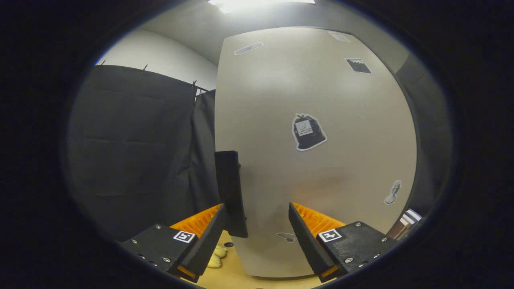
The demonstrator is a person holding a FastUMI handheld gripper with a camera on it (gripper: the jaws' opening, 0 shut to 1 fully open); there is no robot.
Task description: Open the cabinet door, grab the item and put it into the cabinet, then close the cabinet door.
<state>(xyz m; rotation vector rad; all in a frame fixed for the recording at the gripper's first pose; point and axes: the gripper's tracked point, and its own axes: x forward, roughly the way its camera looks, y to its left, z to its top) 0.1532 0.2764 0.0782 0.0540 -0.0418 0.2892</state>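
Backdrop: dark cloth wall left of a pale cabinet door.
Door: shut, with a dark handle at its left edge.
Stickers: several on the door; writing too small to read.
Gripper: fingers apart, the handle just beside the left finger.
Item: yellowish thing on the wooden surface below.

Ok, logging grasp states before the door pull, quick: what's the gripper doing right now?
Gripper: jaws open, holding nothing. The cabinet door handle sits just ahead, by one of the fingers, not clamped.
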